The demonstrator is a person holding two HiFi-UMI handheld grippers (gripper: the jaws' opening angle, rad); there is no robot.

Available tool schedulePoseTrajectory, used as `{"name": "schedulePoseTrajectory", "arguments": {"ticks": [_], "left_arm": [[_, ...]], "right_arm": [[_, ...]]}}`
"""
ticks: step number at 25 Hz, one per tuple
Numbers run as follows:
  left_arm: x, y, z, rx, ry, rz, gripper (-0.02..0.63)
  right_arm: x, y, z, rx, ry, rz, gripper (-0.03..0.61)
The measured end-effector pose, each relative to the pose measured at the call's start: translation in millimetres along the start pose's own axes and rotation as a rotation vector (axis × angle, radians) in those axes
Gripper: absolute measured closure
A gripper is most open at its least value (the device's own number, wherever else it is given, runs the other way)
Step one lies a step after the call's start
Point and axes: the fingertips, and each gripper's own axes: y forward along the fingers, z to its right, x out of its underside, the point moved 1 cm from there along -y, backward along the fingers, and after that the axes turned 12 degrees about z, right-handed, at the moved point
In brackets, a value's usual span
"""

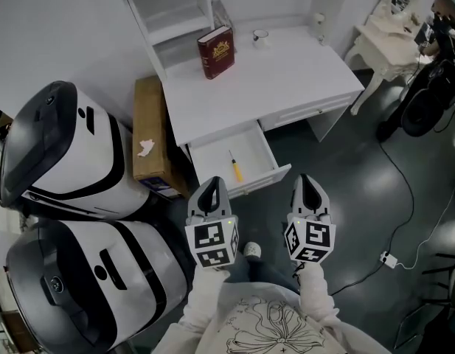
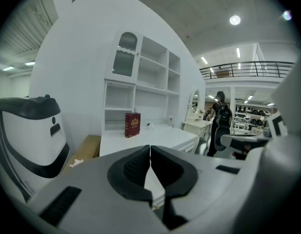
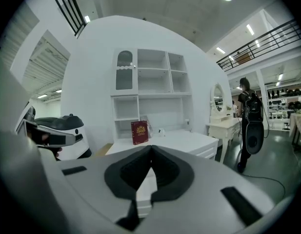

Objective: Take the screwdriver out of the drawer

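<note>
A screwdriver with a yellow handle lies in the pulled-out drawer of a white desk. In the head view my left gripper hangs just in front of the drawer's front panel, shut and empty. My right gripper is level with it, further right over the dark floor, also shut with nothing in it. Each gripper view shows its own gripper, left and right, with black pads pressed together, pointing at the desk. The screwdriver is hidden in both gripper views.
A dark red book stands on the desk beside a small white cup. A cardboard box leans at the desk's left. Two large white-and-black machines fill the left side. A cable runs over the floor at right. A person stands far right.
</note>
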Motion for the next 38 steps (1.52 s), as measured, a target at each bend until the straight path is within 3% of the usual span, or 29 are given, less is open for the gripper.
{"name": "schedulePoseTrajectory", "arguments": {"ticks": [12,21,38], "left_arm": [[16.4,50.2,-11.3,-0.059,-0.038,-0.068,0.606],[27.5,116.8,-24.8,-0.044,-0.059,-0.121,0.606],[89.7,220.3,-49.8,0.031,-0.177,-0.364,0.584]], "right_arm": [[17.4,55.1,14.0,-0.015,0.029,-0.038,0.575],[20.0,127.4,22.1,-0.006,0.013,-0.043,0.575],[50.4,245.6,33.3,0.041,0.001,-0.139,0.575]]}}
